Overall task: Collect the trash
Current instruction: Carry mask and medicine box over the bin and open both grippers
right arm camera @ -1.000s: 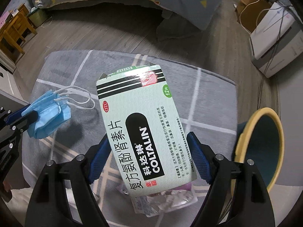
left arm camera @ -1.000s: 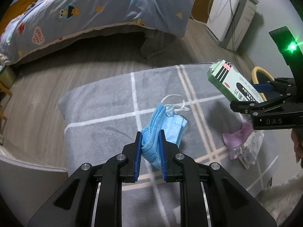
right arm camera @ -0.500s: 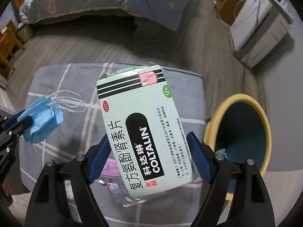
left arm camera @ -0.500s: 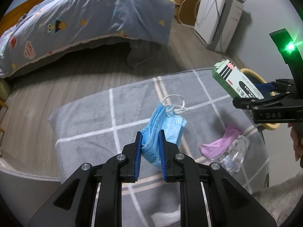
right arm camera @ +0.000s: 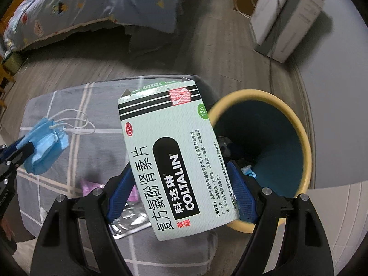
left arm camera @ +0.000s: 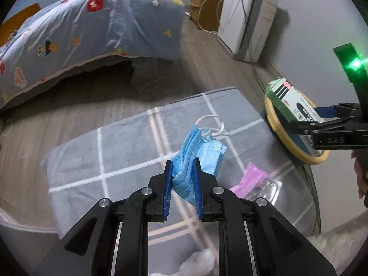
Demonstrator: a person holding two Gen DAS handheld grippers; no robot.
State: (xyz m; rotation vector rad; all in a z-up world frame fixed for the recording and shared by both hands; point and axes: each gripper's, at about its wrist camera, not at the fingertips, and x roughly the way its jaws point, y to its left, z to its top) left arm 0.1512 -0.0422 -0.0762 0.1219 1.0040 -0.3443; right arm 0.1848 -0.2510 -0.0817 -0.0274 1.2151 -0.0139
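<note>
My left gripper (left arm camera: 183, 172) is shut on a crumpled blue face mask (left arm camera: 199, 151) and holds it above the grey checked cushion (left arm camera: 115, 151). The mask also shows in the right wrist view (right arm camera: 44, 146). My right gripper (right arm camera: 181, 184) is shut on a pale green medicine box (right arm camera: 172, 156) and holds it over the near rim of the yellow-rimmed teal trash bin (right arm camera: 296, 124). In the left wrist view the box (left arm camera: 292, 101) and the right gripper (left arm camera: 331, 124) hang over the bin (left arm camera: 296, 151). A pink wrapper (left arm camera: 249, 180) and a silver blister pack (right arm camera: 128, 220) lie on the cushion.
A bed with a blue patterned quilt (left arm camera: 80, 30) stands behind the cushion. A white appliance (left arm camera: 248, 23) with cables and a wooden cabinet (left arm camera: 207, 9) stand by the far wall. Wood floor (left arm camera: 207, 69) lies between. Something white and fluffy (left arm camera: 200, 262) lies at the near edge.
My right gripper has carried the box to the right, from above the cushion to over the bin. My left gripper has followed to the right with the mask still held.
</note>
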